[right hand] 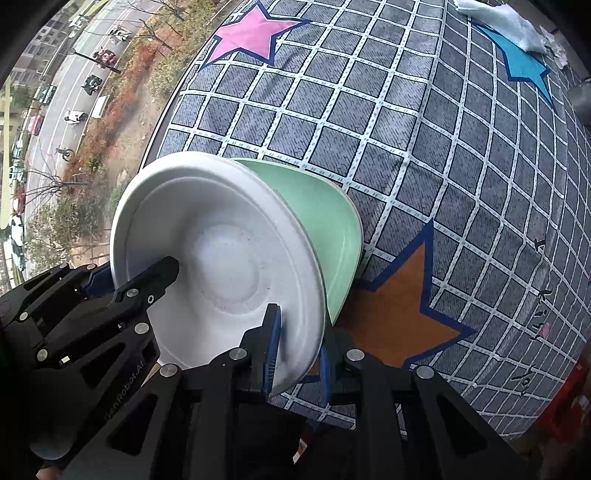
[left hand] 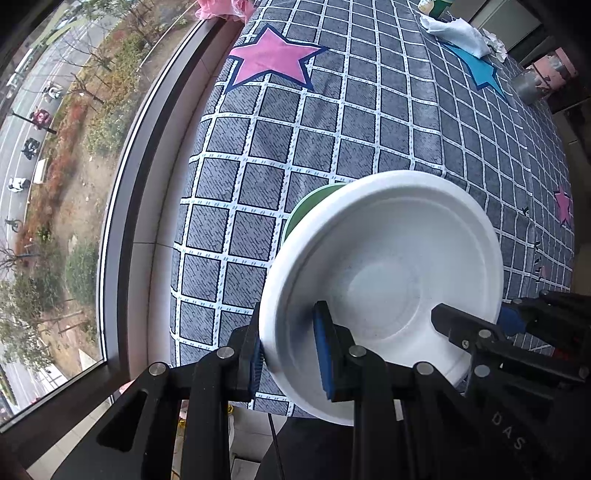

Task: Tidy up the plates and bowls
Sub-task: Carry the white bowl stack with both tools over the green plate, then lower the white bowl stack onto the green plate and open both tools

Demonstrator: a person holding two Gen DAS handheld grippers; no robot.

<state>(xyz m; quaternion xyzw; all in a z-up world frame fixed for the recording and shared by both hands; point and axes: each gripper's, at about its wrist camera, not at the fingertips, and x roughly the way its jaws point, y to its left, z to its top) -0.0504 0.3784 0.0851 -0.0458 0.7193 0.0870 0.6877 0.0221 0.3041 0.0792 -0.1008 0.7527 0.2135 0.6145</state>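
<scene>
Grid-patterned grey tablecloth with star patches covers the table beside a window overlooking a street. White foam bowl sits tilted at 6 o'clock, over a green bowl. Left gripper is clamped on its rim at 7 o'clock; right gripper is clamped on the opposite rim. Crumpled white cloth lies at 1 o'clock.

Both fisheye wrist cameras looked steeply down along their fingers, close above the grey grid-patterned tablecloth. The left view stood at the round white foam bowl's left rim, the right view at its right rim. Both shared the bowl and pink star.
</scene>
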